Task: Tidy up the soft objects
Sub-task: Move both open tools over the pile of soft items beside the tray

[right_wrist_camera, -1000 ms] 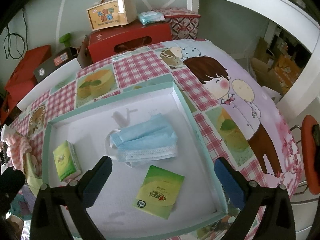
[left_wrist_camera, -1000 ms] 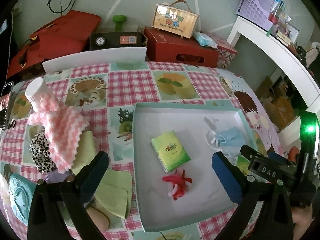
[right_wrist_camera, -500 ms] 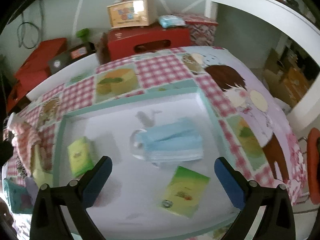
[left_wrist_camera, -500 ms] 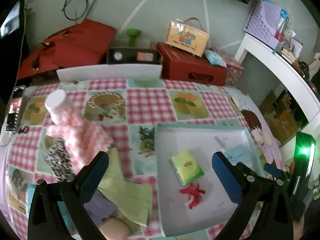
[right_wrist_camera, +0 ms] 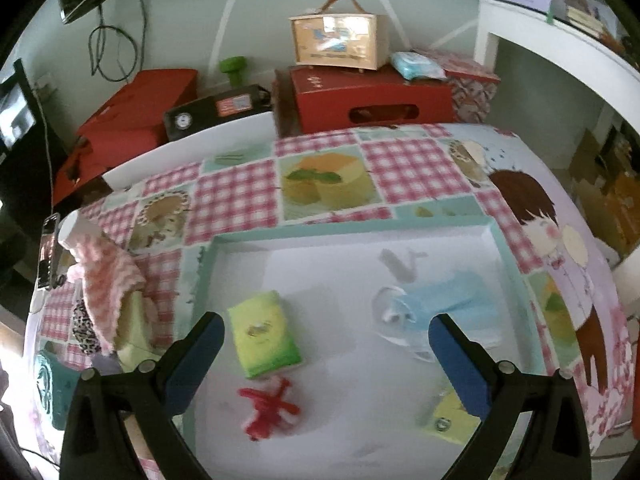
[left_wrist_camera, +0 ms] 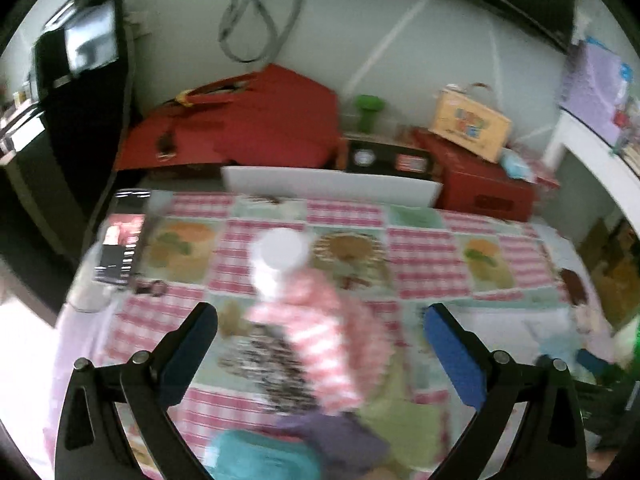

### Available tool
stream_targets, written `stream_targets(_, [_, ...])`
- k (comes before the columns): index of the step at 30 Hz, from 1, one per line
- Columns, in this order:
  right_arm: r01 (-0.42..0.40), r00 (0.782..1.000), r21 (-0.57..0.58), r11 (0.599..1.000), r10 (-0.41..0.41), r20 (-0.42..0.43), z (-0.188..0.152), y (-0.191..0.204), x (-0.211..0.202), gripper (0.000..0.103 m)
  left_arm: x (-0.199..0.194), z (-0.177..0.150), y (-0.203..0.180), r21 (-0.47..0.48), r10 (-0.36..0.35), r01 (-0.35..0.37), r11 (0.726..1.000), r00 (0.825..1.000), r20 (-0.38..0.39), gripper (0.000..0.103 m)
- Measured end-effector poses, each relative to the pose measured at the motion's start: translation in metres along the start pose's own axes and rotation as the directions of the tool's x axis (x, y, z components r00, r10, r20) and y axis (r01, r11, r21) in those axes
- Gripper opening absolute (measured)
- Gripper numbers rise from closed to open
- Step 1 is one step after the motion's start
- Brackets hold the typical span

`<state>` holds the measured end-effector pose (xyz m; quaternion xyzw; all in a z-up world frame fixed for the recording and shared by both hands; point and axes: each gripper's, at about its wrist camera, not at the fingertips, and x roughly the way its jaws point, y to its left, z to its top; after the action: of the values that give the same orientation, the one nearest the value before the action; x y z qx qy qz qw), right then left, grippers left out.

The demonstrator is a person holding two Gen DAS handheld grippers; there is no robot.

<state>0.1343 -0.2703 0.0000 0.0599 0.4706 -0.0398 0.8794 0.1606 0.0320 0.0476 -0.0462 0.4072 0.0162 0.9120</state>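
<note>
Checkered tablecloth (right_wrist_camera: 236,192) bears a teal-rimmed tray (right_wrist_camera: 516,280); red boxes (right_wrist_camera: 368,96) behind.

Ahead of my fingers a pink-and-white knit cloth (left_wrist_camera: 320,328) draped over a white bottle (left_wrist_camera: 280,260), leopard-print fabric (left_wrist_camera: 268,364) beside it, pale green cloth (left_wrist_camera: 404,420) and teal piece (left_wrist_camera: 260,456) nearer, blue face mask (right_wrist_camera: 448,300), green tissue pack (right_wrist_camera: 264,334), red hair tie (right_wrist_camera: 268,404) lying in my tray (right_wrist_camera: 200,280)
</note>
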Motion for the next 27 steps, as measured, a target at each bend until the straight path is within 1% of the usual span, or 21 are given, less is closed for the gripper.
stream_targets(2, [-0.009, 1.000, -0.025, 1.000, 0.009, -0.001, 0.002, 0.012, 0.001, 0.103, 0.004, 0.001, 0.018, -0.011, 0.032, -0.032, 0.999, 0.999, -0.014, 0.103])
stream_targets(4, [-0.027, 1.000, -0.047, 0.999, 0.027, -0.009, 0.004, 0.023, 0.003, 0.103, 0.012, 0.000, 0.039, -0.042, 0.049, -0.051, 0.998, 0.998, -0.049, 0.103])
stream_targets(8, [-0.068, 0.997, -0.093, 0.993, 0.065, -0.043, 0.009, 0.052, 0.010, 0.103, 0.025, -0.008, 0.080, -0.167, 0.037, -0.055, 0.984, 0.994, -0.107, 0.103])
stream_targets(11, [-0.115, 0.992, -0.137, 0.984, 0.106, -0.069, 0.015, 0.079, 0.015, 0.103, 0.036, -0.014, 0.095, -0.209, 0.039, -0.069, 0.976, 0.989, -0.141, 0.103])
stream_targets(14, [-0.167, 0.982, -0.198, 0.966, 0.145, -0.119, 0.022, 0.112, 0.023, 0.103, 0.045, -0.016, 0.098, -0.217, 0.020, -0.057, 0.975, 0.985, -0.169, 0.103])
stream_targets(19, [-0.210, 0.971, -0.297, 0.931, 0.163, -0.178, 0.029, 0.162, 0.034, 0.103, 0.064, -0.021, 0.094, -0.181, 0.002, -0.046, 0.982, 0.972, -0.233, 0.103])
stream_targets(23, [-0.232, 0.964, -0.349, 0.908, 0.166, -0.207, 0.032, 0.188, 0.043, 0.103, 0.074, -0.024, 0.093, -0.176, -0.001, -0.048, 0.983, 0.962, -0.272, 0.103])
stream_targets(25, [-0.237, 0.961, -0.365, 0.901, 0.162, -0.224, 0.032, 0.197, 0.050, 0.103, 0.078, -0.026, 0.093, -0.182, -0.017, -0.038, 0.982, 0.956, -0.293, 0.103])
stream_targets(27, [-0.253, 0.954, -0.378, 0.891, 0.166, -0.248, 0.033, 0.205, 0.060, 0.103, 0.083, -0.027, 0.097, -0.194, -0.005, -0.060, 0.979, 0.947, -0.320, 0.103])
